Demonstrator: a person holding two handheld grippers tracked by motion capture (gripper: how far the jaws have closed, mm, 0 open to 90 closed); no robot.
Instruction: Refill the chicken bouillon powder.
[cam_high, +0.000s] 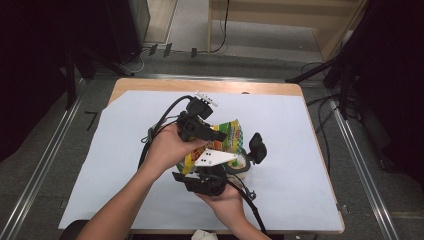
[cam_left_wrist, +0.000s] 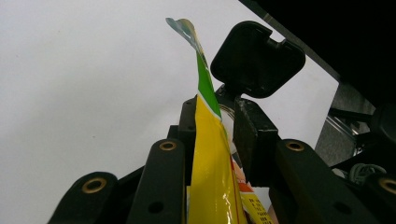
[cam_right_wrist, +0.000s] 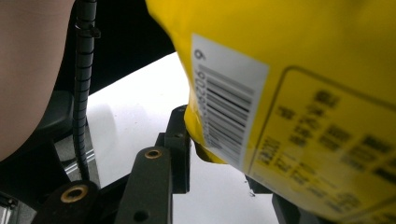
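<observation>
You are holding the yellow snack bag (cam_high: 227, 137) above the tabletop (cam_high: 300, 150), the left hand-held gripper (cam_left_wrist: 215, 135) clamping its edge and the right hand-held gripper (cam_right_wrist: 219, 154) closing around its lower corner; keep both grips firm while pulling evenly.

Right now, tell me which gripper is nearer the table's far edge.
Left. The left gripper clamps the bag from its far side; the right gripper is at its near side, farther from the table edge.
</observation>
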